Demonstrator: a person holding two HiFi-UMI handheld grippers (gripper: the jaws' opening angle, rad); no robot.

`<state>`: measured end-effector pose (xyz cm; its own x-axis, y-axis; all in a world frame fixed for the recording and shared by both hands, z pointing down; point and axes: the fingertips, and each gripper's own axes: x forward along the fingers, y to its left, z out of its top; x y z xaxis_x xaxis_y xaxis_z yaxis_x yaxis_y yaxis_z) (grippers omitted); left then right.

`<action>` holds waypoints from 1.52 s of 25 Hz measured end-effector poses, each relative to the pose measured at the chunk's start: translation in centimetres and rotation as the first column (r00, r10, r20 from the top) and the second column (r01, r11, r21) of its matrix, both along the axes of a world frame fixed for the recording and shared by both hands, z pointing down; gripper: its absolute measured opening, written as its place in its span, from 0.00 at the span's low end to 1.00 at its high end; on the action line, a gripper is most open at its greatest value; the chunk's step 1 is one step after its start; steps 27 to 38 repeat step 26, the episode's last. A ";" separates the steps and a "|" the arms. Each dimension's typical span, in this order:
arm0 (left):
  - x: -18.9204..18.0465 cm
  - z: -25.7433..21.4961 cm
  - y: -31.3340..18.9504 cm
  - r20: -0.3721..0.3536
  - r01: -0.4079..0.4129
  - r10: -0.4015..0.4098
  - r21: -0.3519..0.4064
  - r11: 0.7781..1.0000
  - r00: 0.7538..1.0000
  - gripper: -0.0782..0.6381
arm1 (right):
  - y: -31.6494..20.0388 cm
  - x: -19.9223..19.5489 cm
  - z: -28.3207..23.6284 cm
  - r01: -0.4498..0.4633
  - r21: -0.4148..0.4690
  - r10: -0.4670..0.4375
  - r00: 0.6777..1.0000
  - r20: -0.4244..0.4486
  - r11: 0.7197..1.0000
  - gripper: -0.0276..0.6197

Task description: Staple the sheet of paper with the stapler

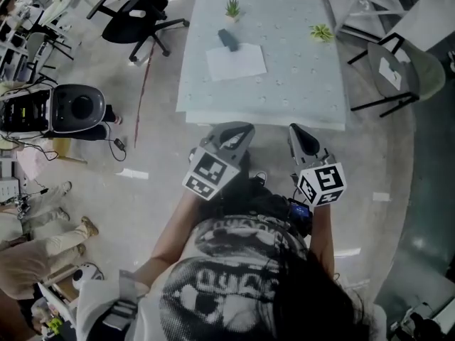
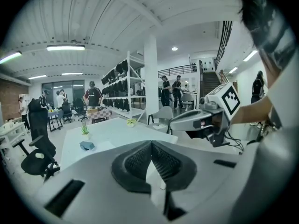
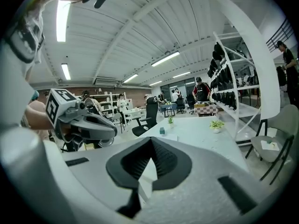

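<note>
A white sheet of paper [image 1: 236, 62] lies on the pale table [image 1: 298, 84], with a dark teal stapler [image 1: 227, 39] at its far left corner. Both grippers hover over the floor short of the table's near edge, the left gripper [image 1: 238, 128] beside the right gripper [image 1: 299, 133]. In the left gripper view the left gripper [image 2: 152, 144] has its pads meeting with nothing between them; the stapler [image 2: 87, 146] is far ahead to the left. The right gripper [image 3: 152, 142] is likewise shut and empty, with the stapler [image 3: 162, 130] and paper [image 3: 170, 137] well ahead.
Two small potted plants [image 1: 232, 7] [image 1: 321, 31] stand at the table's far side. A black office chair [image 1: 135, 13] is to the table's left, a grey chair [image 1: 399, 71] to its right. A black machine [image 1: 71, 109] with cables sits on the floor at left. People and shelving [image 2: 119, 85] stand beyond.
</note>
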<state>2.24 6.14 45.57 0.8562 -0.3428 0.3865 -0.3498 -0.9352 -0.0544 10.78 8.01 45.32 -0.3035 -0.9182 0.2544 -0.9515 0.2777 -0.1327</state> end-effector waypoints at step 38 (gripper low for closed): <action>0.5 0.0 0.7 -0.020 -0.013 0.013 0.004 1.000 1.000 0.10 | 0.5 -0.3 0.3 0.022 -0.015 -0.023 1.000 -0.017 1.000 0.04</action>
